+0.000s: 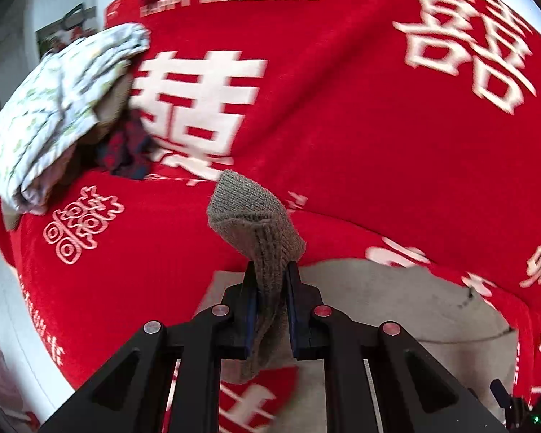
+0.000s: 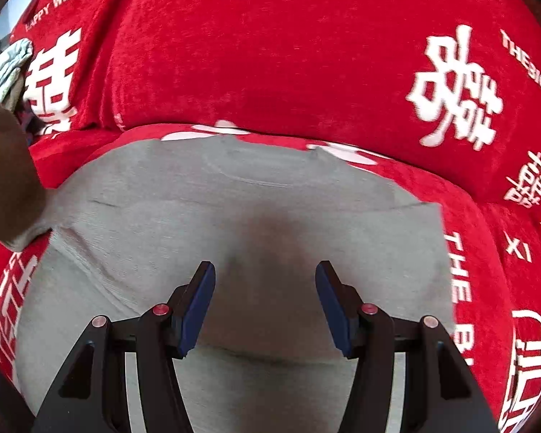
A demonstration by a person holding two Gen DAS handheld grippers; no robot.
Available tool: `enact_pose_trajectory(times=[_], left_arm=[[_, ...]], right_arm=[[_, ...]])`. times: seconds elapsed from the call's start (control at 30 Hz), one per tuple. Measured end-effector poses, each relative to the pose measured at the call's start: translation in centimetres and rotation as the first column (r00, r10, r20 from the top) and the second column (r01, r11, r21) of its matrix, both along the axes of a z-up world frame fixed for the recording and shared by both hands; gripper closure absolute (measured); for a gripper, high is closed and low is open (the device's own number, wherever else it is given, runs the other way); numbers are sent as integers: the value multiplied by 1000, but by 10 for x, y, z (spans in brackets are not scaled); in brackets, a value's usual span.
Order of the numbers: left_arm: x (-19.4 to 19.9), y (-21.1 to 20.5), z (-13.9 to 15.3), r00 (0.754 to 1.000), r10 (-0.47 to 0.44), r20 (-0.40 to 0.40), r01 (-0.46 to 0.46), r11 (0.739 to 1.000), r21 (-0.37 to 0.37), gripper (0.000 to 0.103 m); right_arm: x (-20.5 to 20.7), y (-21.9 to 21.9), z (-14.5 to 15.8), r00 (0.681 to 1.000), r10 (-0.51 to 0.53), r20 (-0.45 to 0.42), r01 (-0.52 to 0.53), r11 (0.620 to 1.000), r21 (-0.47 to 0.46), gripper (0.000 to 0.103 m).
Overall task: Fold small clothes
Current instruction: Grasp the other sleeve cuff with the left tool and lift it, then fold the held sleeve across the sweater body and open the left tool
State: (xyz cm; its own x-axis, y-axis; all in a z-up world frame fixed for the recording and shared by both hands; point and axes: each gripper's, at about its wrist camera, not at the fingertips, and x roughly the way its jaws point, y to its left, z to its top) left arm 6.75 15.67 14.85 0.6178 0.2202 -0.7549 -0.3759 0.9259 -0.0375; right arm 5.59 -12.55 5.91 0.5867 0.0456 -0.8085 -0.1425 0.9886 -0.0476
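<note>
Left gripper (image 1: pixel 272 270) pinches grey-brown garment (image 1: pixel 259 223) (cuff upward); right gripper (image 2: pixel 265 274) gapes empty above it

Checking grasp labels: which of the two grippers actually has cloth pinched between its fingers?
The left gripper, shut on the grey knit sleeve; the right gripper is open and empty.

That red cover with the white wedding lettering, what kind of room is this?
Probably a home, likely a sofa or bed, though little of the room shows. The red cover drapes soft, cushion-like shapes, a pile of clothes sits on it, and a grey garment lies spread for folding.
</note>
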Motion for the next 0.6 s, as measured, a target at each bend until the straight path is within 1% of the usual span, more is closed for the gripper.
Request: enact_pose_trajectory(times=[0.07,0.23,0.43,0.6], left_arm=[[5,-25,-2,1000,-28,-12,28,1000,0,88],[14,-84,-6,996,-85,-35,86,996,26,88],[22,-152,-6,987,-154,-53,156,987,44,88],[22,-199,-7,976,-211,-56,214,974,69,88]], right_arm=[[-4,-12,3,1000,-9,6,9,1000,1,42],[-14,-44,12,999,-22,38,22,1000,-9,42],[-21,-80,16,997,-58,55,57,998,12,42],[-27,-114,16,992,-105,66,102,994,38,42]])
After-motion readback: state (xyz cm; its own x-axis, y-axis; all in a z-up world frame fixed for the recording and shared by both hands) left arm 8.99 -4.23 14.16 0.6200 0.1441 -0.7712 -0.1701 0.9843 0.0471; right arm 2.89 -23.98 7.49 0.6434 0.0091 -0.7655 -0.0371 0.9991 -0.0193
